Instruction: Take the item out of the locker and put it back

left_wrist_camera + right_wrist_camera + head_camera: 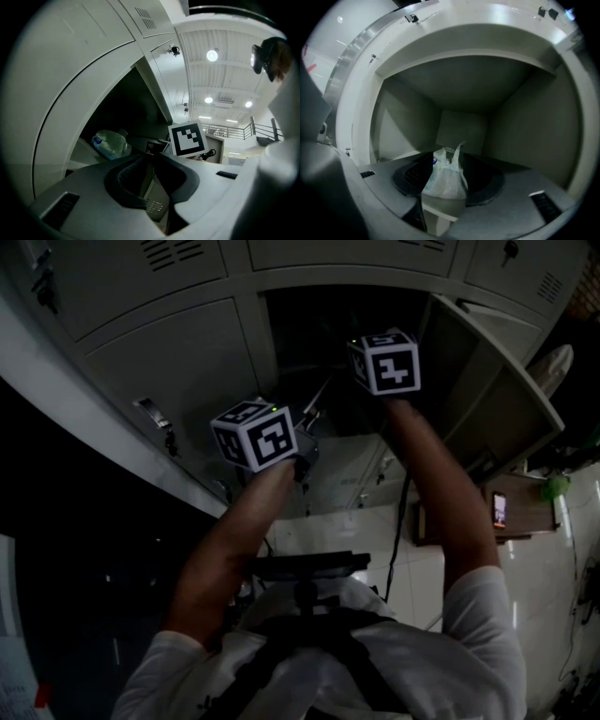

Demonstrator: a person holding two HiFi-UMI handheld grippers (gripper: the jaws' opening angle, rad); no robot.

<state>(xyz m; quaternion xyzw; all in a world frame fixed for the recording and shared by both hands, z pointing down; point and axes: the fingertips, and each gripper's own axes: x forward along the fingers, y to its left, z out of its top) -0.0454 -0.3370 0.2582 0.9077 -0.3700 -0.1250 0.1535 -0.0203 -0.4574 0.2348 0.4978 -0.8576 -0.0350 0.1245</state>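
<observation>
Right gripper (450, 177) inside locker (459, 93), jaws apart straddling plastic bag (444, 182), not pinching yet; left gripper (152, 177) open, empty, outside for clearance.

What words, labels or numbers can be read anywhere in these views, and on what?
None can be read.
Blue print on the plastic bag: too blurred to read.
Patterns on the left marker cube and right marker cube: black-and-white squares only, no words.
Content of the lit screen at the head view's right: too small to read.
</observation>
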